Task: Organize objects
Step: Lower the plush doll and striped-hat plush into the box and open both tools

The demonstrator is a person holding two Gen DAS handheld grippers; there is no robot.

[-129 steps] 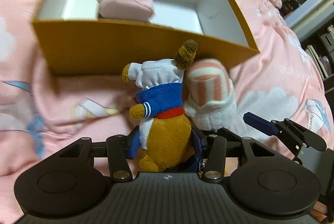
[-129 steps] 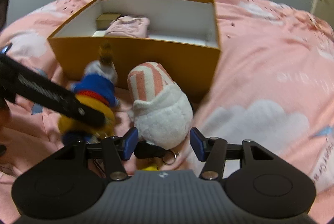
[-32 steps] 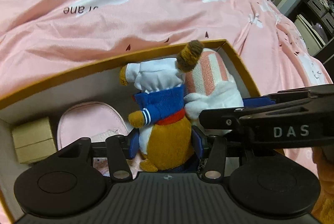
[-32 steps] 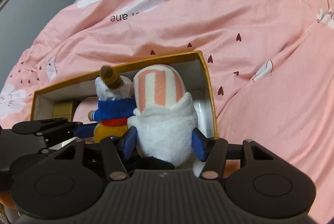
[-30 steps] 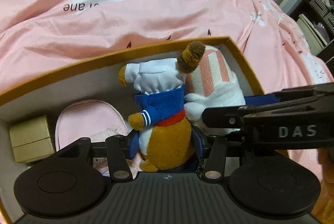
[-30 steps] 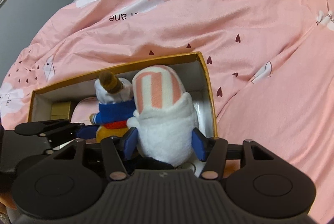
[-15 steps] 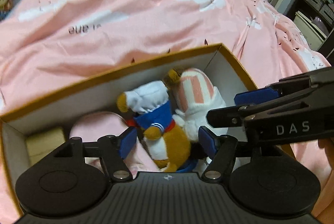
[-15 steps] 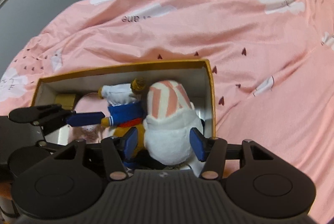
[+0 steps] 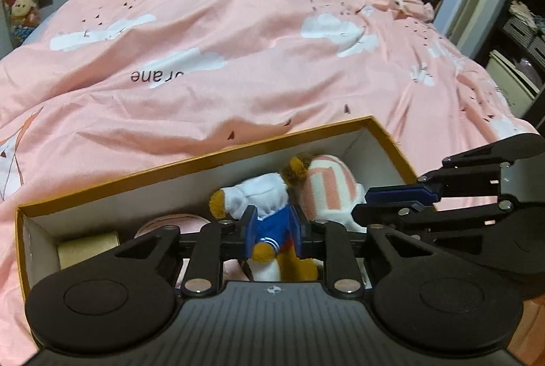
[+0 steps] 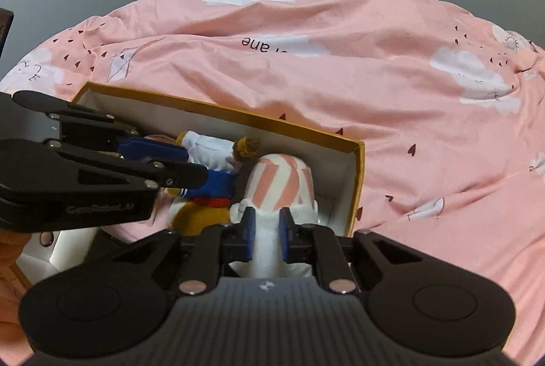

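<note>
Two plush toys in the box (image 9: 211,161)

We see both tongs, left (image 9: 272,231) and right (image 10: 266,233), just closed to a narrow gap (toys lie beyond, at twelve o'clock): sailor bear (image 9: 269,223), striped plush (image 10: 279,182).

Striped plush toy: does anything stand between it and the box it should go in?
Nothing visible does. The striped plush toy already lies inside the orange box, near one end, right beside the bear in a blue jacket, which is in the box too.
</note>
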